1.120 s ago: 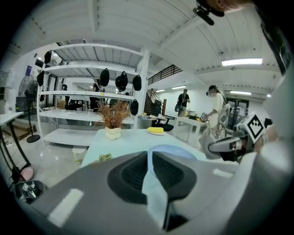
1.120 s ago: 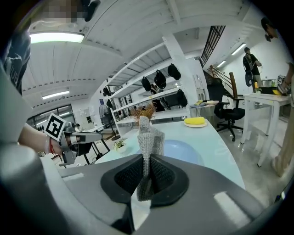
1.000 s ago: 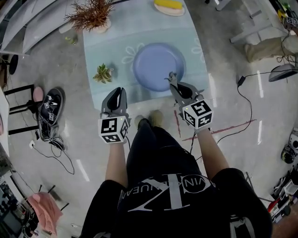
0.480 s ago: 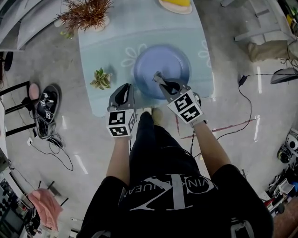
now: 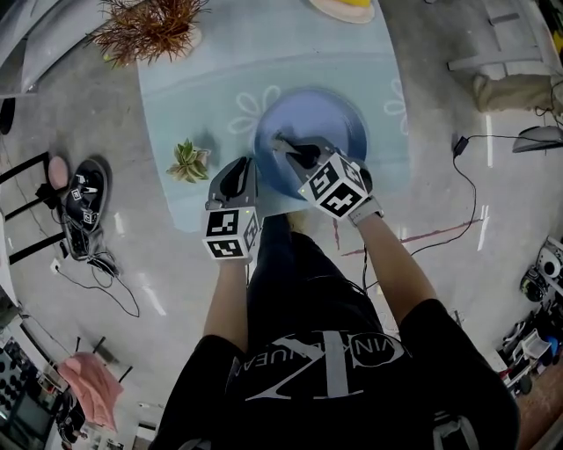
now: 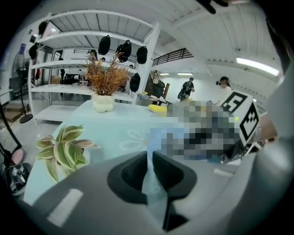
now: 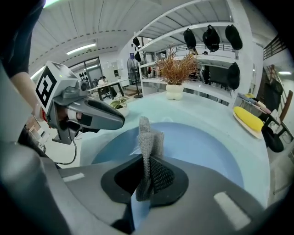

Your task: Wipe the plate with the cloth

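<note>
A round blue plate (image 5: 339, 123) lies on the pale blue table (image 5: 211, 97), near its front edge. My right gripper (image 5: 283, 143) reaches over the plate's left half, shut on a grey mesh cloth (image 7: 148, 142) that sticks up from between its jaws. In the right gripper view the plate (image 7: 202, 147) spreads out just below the cloth. My left gripper (image 5: 237, 169) hovers at the plate's left rim over the table's front edge. Its jaws stand together with only a thin slit between them, and nothing is in them (image 6: 154, 179).
A small striped succulent (image 5: 187, 161) sits left of the plate. A dried plant in a white pot (image 5: 149, 26) stands at the back left, and a yellow object on a dish (image 5: 343, 7) at the far edge. Sandals (image 5: 84, 206) and cables lie on the floor.
The right gripper has carried the cloth forward and left, from the plate's near rim to over the plate. The left gripper has moved up to the plate's left rim.
</note>
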`<state>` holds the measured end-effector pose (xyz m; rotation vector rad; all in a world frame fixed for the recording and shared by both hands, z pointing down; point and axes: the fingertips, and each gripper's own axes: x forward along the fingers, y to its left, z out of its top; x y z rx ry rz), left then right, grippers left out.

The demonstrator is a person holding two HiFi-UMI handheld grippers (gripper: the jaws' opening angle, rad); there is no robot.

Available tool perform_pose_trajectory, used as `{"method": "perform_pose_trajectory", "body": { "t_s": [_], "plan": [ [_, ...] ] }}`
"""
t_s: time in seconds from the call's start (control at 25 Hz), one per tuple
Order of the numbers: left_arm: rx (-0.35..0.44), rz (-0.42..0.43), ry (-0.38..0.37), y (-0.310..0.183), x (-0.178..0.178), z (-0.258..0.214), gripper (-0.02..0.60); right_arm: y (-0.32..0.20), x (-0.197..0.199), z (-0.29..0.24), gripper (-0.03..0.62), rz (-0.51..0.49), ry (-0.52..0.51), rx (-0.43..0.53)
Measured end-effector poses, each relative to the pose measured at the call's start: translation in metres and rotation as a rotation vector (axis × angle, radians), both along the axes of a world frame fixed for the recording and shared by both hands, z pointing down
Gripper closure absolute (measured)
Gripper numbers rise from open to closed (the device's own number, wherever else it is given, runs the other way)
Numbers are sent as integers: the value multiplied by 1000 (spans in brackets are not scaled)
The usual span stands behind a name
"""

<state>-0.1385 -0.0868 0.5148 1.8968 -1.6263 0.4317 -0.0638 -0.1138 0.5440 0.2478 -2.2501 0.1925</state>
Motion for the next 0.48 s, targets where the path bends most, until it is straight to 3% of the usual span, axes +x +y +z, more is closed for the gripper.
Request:
{"method": "perform_pose_trajectory", "body": {
  "t_s": [0.48],
  "plan": [
    [-16, 24, 42, -9, 3, 12, 581, -44, -30, 14, 563, -43, 31, 22]
  ]
}}
